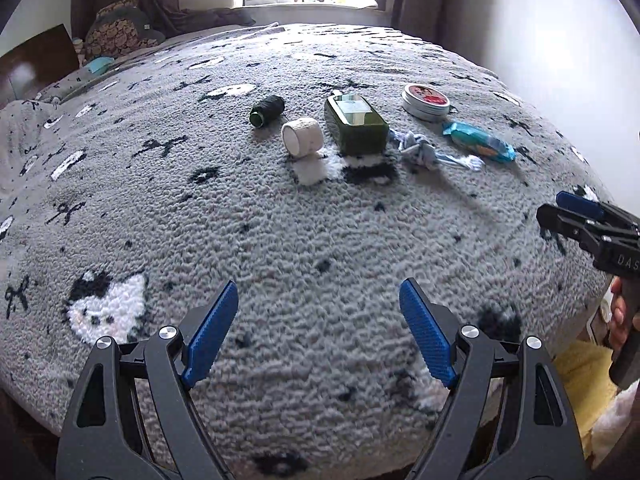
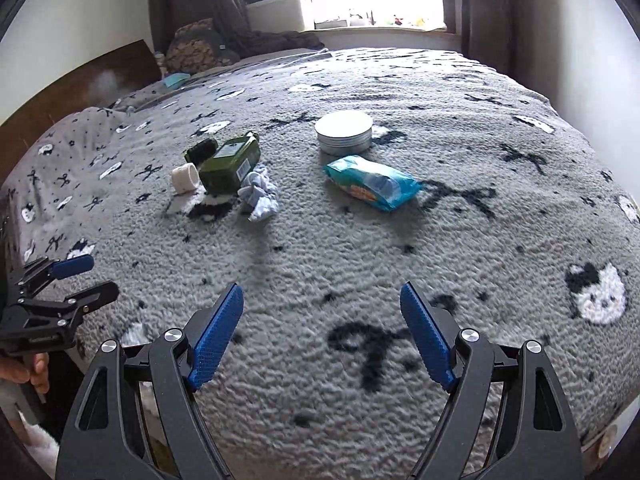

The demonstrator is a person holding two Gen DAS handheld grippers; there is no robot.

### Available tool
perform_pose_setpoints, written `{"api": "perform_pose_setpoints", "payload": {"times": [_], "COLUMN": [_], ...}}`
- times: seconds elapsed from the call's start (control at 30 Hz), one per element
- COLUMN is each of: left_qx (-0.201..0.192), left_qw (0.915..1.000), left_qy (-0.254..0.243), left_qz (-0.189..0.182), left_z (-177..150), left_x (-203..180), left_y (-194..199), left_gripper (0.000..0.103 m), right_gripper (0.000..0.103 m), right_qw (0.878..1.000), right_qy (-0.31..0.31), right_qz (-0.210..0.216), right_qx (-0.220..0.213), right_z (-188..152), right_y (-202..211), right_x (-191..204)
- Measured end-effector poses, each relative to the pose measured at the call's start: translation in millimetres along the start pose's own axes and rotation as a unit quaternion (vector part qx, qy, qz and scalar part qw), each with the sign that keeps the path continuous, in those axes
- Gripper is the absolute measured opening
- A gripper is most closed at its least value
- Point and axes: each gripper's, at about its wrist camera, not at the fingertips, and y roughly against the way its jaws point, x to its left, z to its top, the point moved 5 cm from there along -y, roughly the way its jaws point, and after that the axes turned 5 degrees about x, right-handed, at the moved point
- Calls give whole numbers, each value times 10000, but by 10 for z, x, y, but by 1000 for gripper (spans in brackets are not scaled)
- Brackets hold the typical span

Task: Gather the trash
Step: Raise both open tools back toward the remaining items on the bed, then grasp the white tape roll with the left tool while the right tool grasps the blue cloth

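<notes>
Teal wrapper (image 2: 372, 182) lies mid-blanket (image 2: 400, 260) beside the tin (image 2: 344, 132); likely light, crinkly, slippery, so pinch across its middle; left gripper (image 1: 318, 308) and right gripper (image 2: 322, 312) both gape wide, empty.

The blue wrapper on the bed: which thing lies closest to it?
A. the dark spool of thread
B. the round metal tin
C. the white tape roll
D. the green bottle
B: in the right wrist view the blue wrapper lies just in front of the round metal tin, while the green bottle, the white tape roll and the dark spool sit farther left.
</notes>
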Motion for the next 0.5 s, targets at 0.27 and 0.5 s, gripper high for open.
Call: {"api": "perform_pose_setpoints", "payload": {"times": [0.27,0.5], "left_qx": [54,33], "left_qw": [9996,9991], "left_qy": [122,287], "left_qz": [250,317], "left_z": [544,903], "left_x": [184,315], "left_y": [-368,-579], "left_gripper": [77,74], "right_gripper": [81,56], "right_qw": [9996,9985], "right_qy": [222,409], "right_qz": [139,107], "right_qx": [144,333], "right_z": [400,629], "right_y": [-409,-851], "right_x": [339,490]}}
